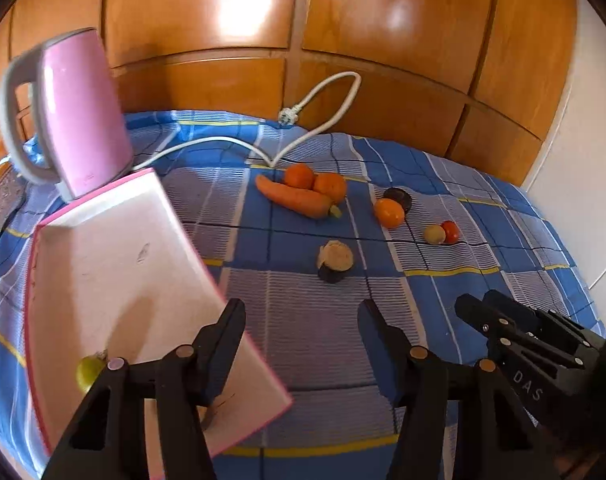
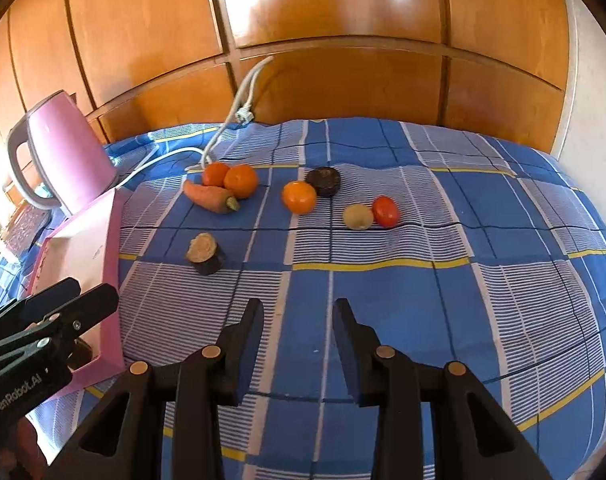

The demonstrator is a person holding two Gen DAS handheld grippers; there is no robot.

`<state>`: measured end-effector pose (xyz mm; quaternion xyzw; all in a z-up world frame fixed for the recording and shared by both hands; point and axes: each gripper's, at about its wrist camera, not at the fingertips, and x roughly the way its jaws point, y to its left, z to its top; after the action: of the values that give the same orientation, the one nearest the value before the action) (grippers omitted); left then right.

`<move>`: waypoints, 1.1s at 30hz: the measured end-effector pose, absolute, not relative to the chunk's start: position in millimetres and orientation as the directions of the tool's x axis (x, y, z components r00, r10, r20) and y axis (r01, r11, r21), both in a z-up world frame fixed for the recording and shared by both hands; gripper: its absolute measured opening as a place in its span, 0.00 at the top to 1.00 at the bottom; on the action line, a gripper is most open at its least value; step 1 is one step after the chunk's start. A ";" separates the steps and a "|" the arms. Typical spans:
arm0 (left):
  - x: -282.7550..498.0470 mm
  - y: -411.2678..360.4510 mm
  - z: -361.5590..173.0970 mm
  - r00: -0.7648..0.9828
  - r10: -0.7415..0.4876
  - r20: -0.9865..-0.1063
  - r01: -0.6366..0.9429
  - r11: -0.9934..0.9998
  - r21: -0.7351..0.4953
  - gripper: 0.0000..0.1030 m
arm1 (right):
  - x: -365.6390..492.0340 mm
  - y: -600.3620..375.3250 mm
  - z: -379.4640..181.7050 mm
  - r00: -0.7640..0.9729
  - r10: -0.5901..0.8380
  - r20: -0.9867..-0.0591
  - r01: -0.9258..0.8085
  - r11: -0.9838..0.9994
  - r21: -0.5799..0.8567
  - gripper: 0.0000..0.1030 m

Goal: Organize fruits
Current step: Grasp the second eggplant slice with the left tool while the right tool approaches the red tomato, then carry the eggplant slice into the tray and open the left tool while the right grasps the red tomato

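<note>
A pink-rimmed white tray [image 1: 115,280] [image 2: 99,240] lies at the left with a green fruit [image 1: 87,372] in its near end. On the blue checked cloth lie a carrot [image 1: 293,197] [image 2: 207,197], two oranges [image 1: 317,180] [image 2: 231,178] behind it, a third orange [image 1: 389,212] [image 2: 299,197], a dark round piece [image 1: 399,198] [image 2: 323,181], a cut dark piece [image 1: 335,261] [image 2: 205,254], a yellowish fruit [image 1: 435,234] [image 2: 358,217] and a red tomato [image 1: 450,231] [image 2: 386,211]. My left gripper [image 1: 301,312] is open and empty by the tray's right edge. My right gripper [image 2: 299,312] is open and empty over bare cloth.
A pink kettle [image 1: 79,116] [image 2: 63,152] stands at the back left, its white cord [image 1: 323,108] [image 2: 239,100] trailing toward the wooden panelled wall [image 1: 383,40]. The cloth drops off at the right edge near a white wall [image 1: 583,160].
</note>
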<state>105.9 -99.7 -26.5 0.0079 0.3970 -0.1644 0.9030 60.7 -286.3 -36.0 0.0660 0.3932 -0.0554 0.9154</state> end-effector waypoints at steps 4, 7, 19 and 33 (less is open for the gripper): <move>119.0 -113.3 -32.0 0.613 -0.300 -0.731 0.317 0.941 -0.121 0.43 | 65.9 -298.9 -38.5 0.682 -0.066 -0.728 0.176 0.981 0.076 0.65; 128.6 -124.5 -37.2 0.600 -0.305 -0.740 0.323 0.938 -0.125 0.43 | 70.0 -308.7 -40.1 0.679 -0.081 -0.729 0.195 0.978 0.073 0.65; 169.8 -152.9 -62.5 0.549 -0.285 -0.786 0.295 0.946 -0.137 0.42 | 109.7 -353.8 -42.2 0.671 -0.110 -0.733 0.255 0.963 0.089 0.65; 183.9 -162.1 -83.1 0.539 -0.298 -0.788 0.301 0.942 -0.150 0.70 | 169.2 -382.7 -62.1 0.646 -0.037 -0.762 0.269 0.946 0.182 0.67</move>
<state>183.9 -162.1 -83.1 0.0018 0.4487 -0.1706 0.8773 169.2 -382.7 -62.1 0.1409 0.4118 -0.0856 0.8962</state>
